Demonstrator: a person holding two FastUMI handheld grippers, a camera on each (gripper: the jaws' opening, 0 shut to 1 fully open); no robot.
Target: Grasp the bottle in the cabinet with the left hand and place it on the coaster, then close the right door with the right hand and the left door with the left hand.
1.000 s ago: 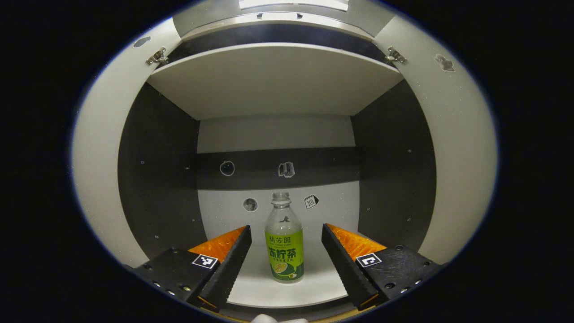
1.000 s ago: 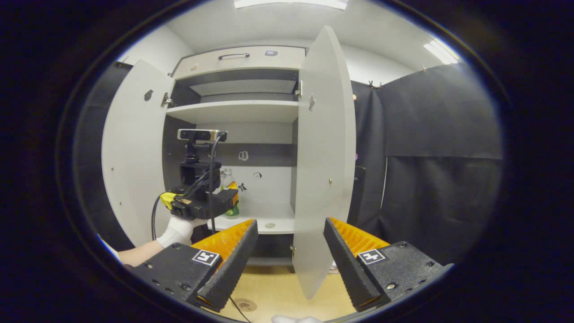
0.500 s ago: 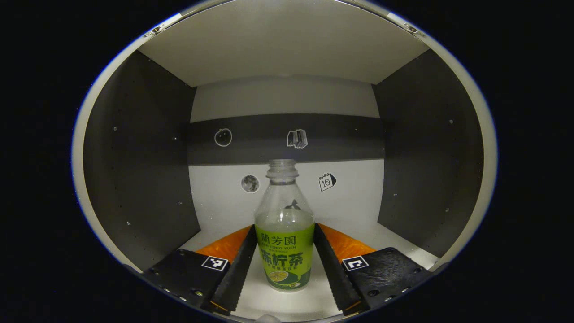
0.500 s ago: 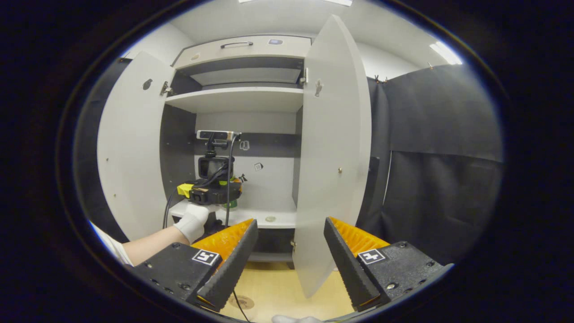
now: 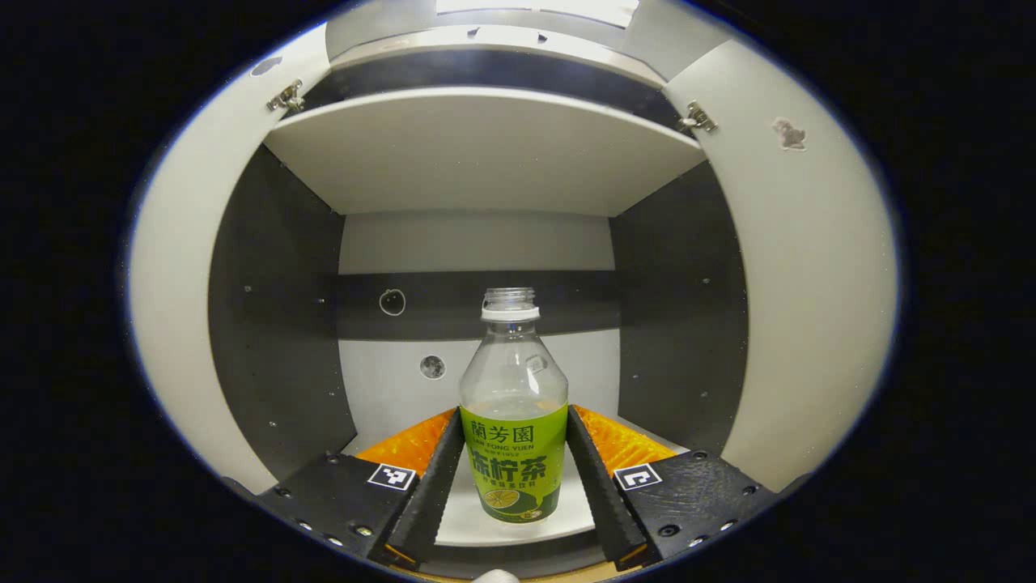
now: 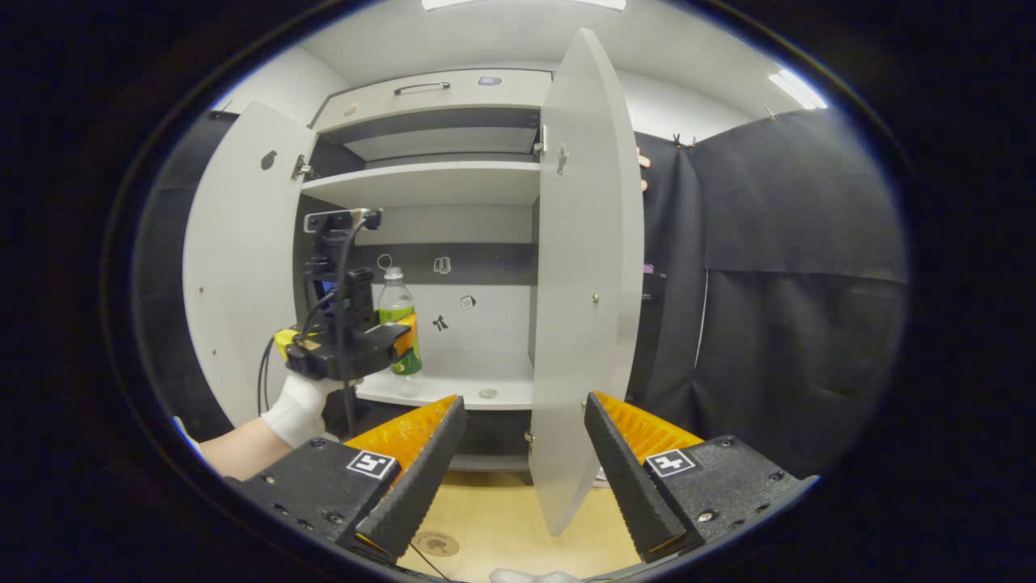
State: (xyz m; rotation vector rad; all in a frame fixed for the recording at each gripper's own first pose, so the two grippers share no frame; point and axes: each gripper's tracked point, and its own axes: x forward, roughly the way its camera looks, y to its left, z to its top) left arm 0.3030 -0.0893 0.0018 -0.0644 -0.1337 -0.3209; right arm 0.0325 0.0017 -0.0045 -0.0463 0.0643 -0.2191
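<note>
The bottle (image 5: 513, 441) is clamped upright between both fingers of the left gripper (image 5: 513, 478), pressed at its green label, and is held just above the cabinet's lower shelf (image 6: 453, 390), as seen from the right gripper view. The right gripper (image 6: 524, 478) is held with jaws spread, empty, before the right door (image 6: 587, 275).

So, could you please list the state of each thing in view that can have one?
bottle: uncapped, upright, gripped at its label, lifted clear of the shelf.
left gripper: shut on the bottle.
right gripper: open, holding nothing.
left door: open.
right door: open, standing edge-on to the right gripper view.
coaster: bare, lying on the wooden surface below the cabinet.
</note>
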